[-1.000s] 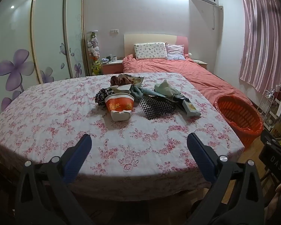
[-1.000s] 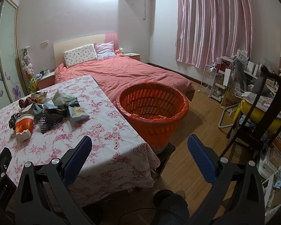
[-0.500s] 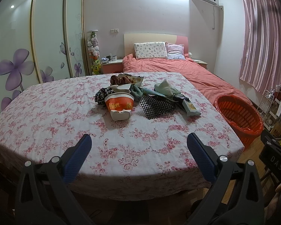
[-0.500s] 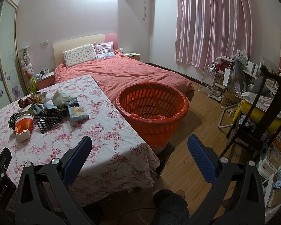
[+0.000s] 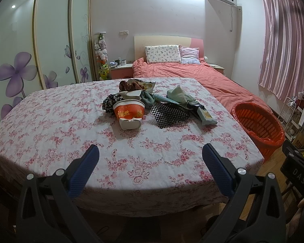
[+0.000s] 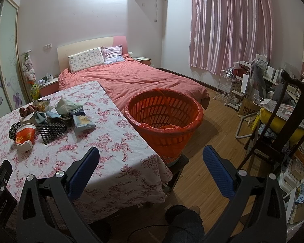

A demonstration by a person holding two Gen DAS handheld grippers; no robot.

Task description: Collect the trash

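The orange basket [image 6: 164, 119] stands on a low stand beside the table's [image 5: 50, 121] right edge, lined with an orange bag; the right view looks down into it and shows only the crumpled liner at the bottom, while the left view sees just its rim and slatted wall [image 5: 257, 123]. The trash lies in a heap near the middle of the floral cloth: a tipped noodle cup [image 5: 129, 113], orange with a white rim, mouth toward the camera; just right of it a black mesh piece [image 5: 168, 113]; then a snack packet [image 5: 205, 116]; behind these a teal cloth [image 5: 179, 95], a dark patterned bundle [image 5: 108, 103] and an opened wrapper [image 5: 146, 85]. The left gripper [image 5: 150, 157] hovers over the near table edge, jaws wide and empty, well short of the heap. The right gripper [image 6: 151, 158] hangs over the table corner with the basket ahead, jaws likewise wide and empty. Only the right view shows the dark chair [image 6: 281, 125], the cluttered shelves and a knee [image 6: 184, 220] below; only the left shows the wardrobe doors [image 5: 50, 40]. A bed [image 6: 135, 79] fills the background.
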